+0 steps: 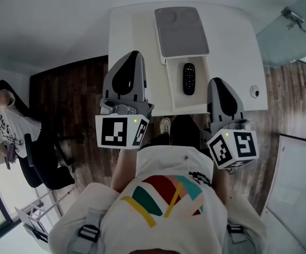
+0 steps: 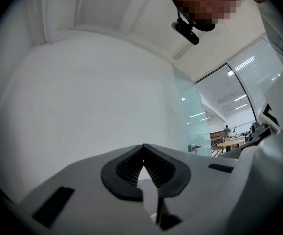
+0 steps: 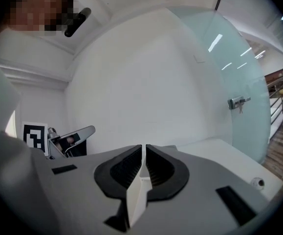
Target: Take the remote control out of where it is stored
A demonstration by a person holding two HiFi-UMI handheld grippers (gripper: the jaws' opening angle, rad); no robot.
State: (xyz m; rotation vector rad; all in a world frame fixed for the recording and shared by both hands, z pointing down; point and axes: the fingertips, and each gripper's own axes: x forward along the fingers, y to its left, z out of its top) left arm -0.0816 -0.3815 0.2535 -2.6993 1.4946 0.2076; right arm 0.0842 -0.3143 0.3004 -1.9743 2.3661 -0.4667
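Note:
The black remote control (image 1: pixel 188 78) lies lengthwise in an open white drawer (image 1: pixel 173 89) that sticks out from the front of the white table (image 1: pixel 131 30). A grey pad (image 1: pixel 182 32) sits on the table just behind it. My left gripper (image 1: pixel 135 54) hovers to the left of the drawer, over the table's front edge, with its jaws shut and empty (image 2: pixel 143 147). The right gripper (image 1: pixel 216 81) is just right of the drawer, its jaws also shut on nothing (image 3: pixel 143 147). Both gripper views face the white wall, and the remote is absent from them.
A small round object (image 1: pixel 255 91) lies near the table's right edge. A glass door with a metal lock (image 1: pixel 293 17) stands at the far right. A black office chair (image 1: pixel 42 163) and another person (image 1: pixel 5 126) are at the left on the wood floor.

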